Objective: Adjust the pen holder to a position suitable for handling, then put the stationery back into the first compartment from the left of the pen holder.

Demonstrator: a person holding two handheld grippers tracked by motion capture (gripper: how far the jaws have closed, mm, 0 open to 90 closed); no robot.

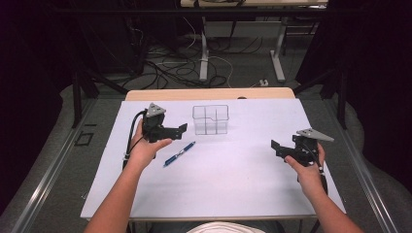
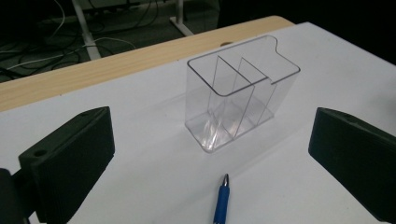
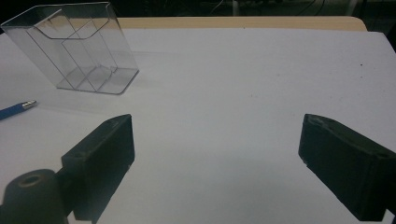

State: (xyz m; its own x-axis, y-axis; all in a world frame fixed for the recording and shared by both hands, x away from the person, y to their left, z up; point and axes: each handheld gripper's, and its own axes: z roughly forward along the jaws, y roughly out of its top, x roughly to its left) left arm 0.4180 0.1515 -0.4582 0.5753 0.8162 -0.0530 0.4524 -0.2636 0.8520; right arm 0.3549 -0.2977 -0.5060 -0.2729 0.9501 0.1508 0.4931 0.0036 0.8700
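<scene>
Pen: a blue pen [image 1: 179, 154] lies flat on the white table sheet [image 1: 233, 179], slanting from near-left to far-right, with its silver tip toward the clear organizer; nothing touches it.
Pen in the left gripper view: its tip end [image 2: 222, 199] sits low in the picture, between the 2 black jaws but beyond them.
Pen in the right gripper view: its tip end [image 3: 16, 108] shows at the left edge.
Clear organizer: a transparent plastic holder [image 1: 210, 119] with inner dividers stands upright on the sheet, just beyond the pen tip and apart from it; its compartments hold nothing.
Left gripper: the left gripper [image 1: 176, 130] is held in the person's left hand [image 1: 145, 150] above the sheet, just left of the pen; its jaws are spread wide with nothing between them, and it points toward the organizer.
Right gripper: the right gripper [image 1: 275, 148] is held in the right hand [image 1: 307, 170] at the right side of the sheet, well apart from pen and organizer; its jaws are spread wide over bare sheet.
</scene>
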